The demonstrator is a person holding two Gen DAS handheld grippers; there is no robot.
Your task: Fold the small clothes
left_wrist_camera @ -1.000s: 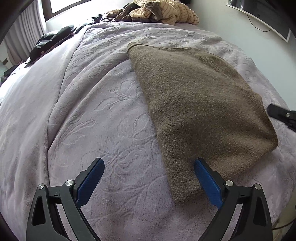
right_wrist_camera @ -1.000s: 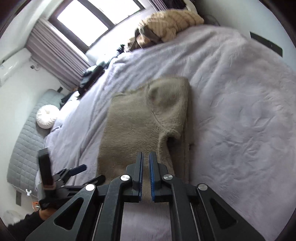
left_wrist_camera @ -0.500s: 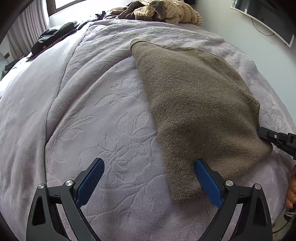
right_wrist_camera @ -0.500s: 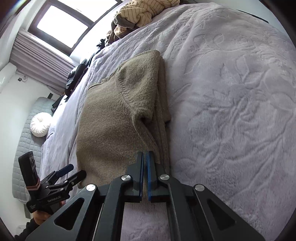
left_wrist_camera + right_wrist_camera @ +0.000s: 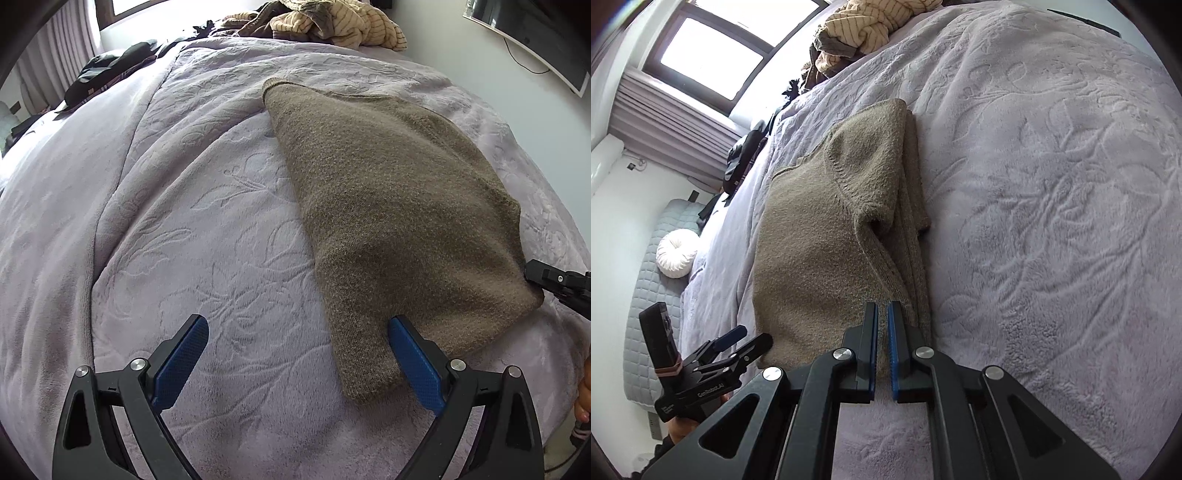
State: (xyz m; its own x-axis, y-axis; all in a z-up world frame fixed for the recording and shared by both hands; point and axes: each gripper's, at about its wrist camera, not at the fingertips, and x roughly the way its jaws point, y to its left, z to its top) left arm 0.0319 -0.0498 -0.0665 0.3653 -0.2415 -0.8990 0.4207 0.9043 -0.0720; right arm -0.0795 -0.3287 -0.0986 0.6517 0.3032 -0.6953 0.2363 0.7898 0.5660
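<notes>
here, one brown fuzzy knit sweater (image 5: 388, 206) lies folded on the lilac bedspread (image 5: 184, 240), whose plush surface is embossed with leaf patterns, toward the bed's right edge near its foot. only the right wrist view shows the sweater's layered folds, a curved seam and a sleeve opening; the left wrist view shows just a smooth, tapered top surface. the left gripper (image 5: 297, 363) hovers with its two blue textured pads spread wide, over the sweater's near corner, gripping nothing. the right gripper (image 5: 882, 343) has its pads drawn together, nothing visibly between them, at the sweater's near edge. one heap of striped cream clothes (image 5: 332, 22) sits at the far edge.
</notes>
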